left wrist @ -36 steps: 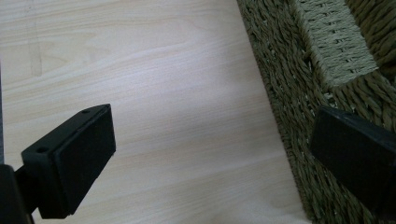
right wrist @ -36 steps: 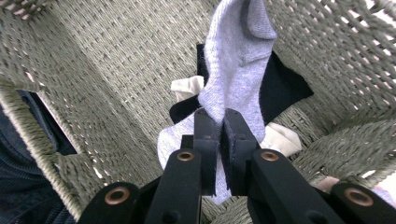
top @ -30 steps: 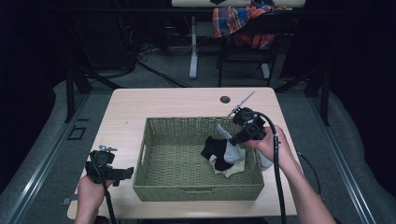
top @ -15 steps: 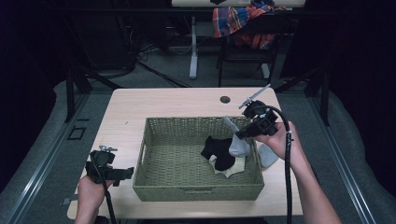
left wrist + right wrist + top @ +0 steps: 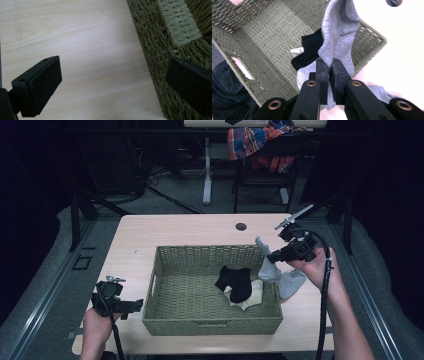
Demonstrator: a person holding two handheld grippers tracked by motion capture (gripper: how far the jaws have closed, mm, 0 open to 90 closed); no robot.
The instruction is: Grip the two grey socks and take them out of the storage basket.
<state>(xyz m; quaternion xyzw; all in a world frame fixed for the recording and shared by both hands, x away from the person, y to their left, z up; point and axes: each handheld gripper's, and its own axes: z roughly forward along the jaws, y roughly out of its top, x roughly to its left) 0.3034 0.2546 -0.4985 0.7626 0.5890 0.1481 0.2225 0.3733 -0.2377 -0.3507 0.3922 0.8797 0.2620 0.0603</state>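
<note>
Pinching grey sock (image 5: pixel 338 37), jaws closed

Inventory by kind, as sighted. Wicker baskets: one (image 5: pixel 210 320), sitting on the table (image 5: pixel 175 230). Tables carrying goods: one. Socks: four in all. Grey socks: two, one (image 5: pixel 267 265) hanging at the basket's right rim, one (image 5: pixel 292 282) lying on the table just beside it. Black socks: one (image 5: pixel 235 281), lying inside the basket. Cream socks: one (image 5: pixel 252 295), lying under the black one. Claws: two, a left claw (image 5: pixel 132 306) and a right claw (image 5: pixel 274 256). Round holes in the table: one (image 5: pixel 241 226).
</note>
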